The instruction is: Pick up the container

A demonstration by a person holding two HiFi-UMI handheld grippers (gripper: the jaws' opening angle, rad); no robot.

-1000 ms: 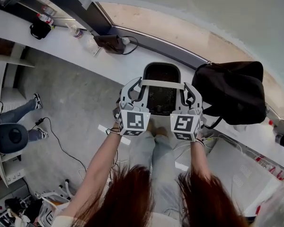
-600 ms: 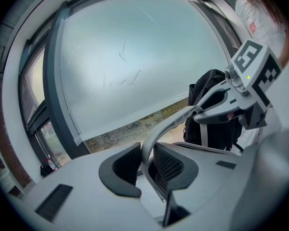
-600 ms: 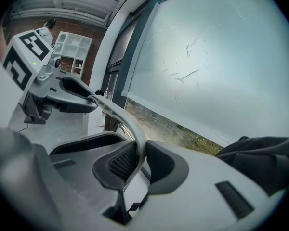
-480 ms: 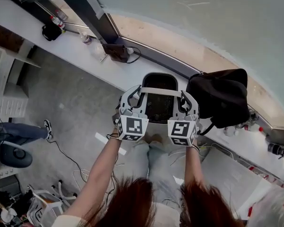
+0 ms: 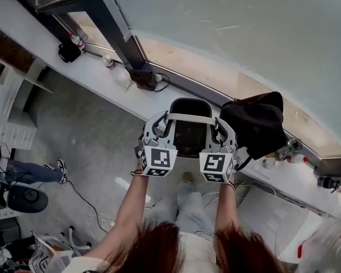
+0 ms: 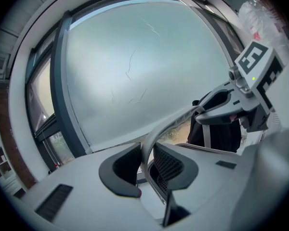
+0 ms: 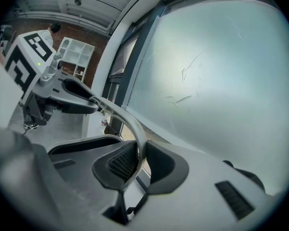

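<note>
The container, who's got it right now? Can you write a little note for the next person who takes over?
Left claw: shut on the left end of the handle.
Right claw: shut on the handle's right end.
Container: hangs from the handle between both claws, by the window and over the white ledge. A black bag is beside it on the right.
Done: both grips are made and the container looks lifted off the ledge.
Left: keep it level and steady, and probably steer clear of the bag.
</note>
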